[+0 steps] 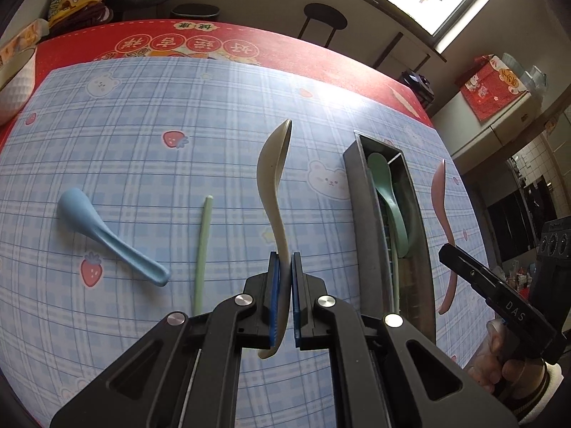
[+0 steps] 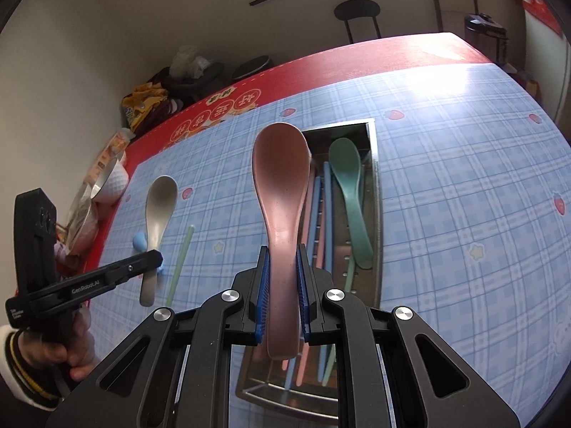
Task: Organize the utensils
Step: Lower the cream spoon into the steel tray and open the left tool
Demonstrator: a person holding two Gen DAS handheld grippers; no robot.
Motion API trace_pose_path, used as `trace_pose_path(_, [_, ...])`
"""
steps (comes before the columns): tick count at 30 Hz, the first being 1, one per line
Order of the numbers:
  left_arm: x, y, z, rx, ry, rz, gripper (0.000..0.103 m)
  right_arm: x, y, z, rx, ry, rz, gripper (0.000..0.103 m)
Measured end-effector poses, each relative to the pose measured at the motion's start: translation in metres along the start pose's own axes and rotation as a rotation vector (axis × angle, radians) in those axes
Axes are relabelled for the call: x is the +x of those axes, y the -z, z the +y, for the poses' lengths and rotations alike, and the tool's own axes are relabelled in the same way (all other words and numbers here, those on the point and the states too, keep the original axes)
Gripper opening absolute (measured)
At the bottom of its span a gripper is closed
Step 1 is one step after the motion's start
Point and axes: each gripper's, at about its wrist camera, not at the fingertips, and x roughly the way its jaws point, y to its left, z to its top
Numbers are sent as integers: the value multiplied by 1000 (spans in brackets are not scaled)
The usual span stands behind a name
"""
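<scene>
My left gripper (image 1: 284, 260) is shut on the handle of a beige spoon (image 1: 273, 164) and holds it above the mat; it also shows in the right wrist view (image 2: 160, 203). My right gripper (image 2: 282, 255) is shut on a pink spoon (image 2: 280, 174), held over the near end of a steel utensil tray (image 2: 376, 192). The tray (image 1: 360, 192) holds a green spoon (image 2: 348, 182) and several blue, pink and green chopsticks. A blue spoon (image 1: 107, 235) and a green chopstick (image 1: 202, 249) lie on the mat left of my left gripper.
A blue plaid mat (image 1: 142, 149) covers a red tablecloth (image 1: 249, 35). A white bowl (image 1: 14, 85) stands at the table's left edge, with snack packets (image 2: 80, 221) near it. A black stool (image 1: 323, 21) stands beyond the far edge.
</scene>
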Motion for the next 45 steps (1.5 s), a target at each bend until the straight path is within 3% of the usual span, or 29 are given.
trace_pose_path(10, [46, -25, -83, 27, 122, 40, 6, -19, -19, -46, 4, 35, -16, 14])
trace_pose_path(15, [83, -31, -101, -48, 170, 89, 6, -21, -26, -70, -9, 53, 2, 14])
trace_pose_path(25, [125, -45, -110, -125, 140, 130, 6, -23, -27, -103, -5, 68, 19, 14])
trace_pose_path(37, [143, -48, -123, -96, 115, 171, 7, -23, -25, -111, 26, 72, 23, 14])
trace_pose_path(40, [140, -50, -125, -69, 105, 152, 15, -25, -24, -109, 31, 75, 19, 14])
trace_pose_path(42, [133, -49, -125, -56, 105, 136, 29, -25, -24, -108, 34, 76, 18, 14])
trace_pose_path(45, [122, -49, -126, -26, 105, 113, 36, -25, -23, -103, 35, 79, 14, 14])
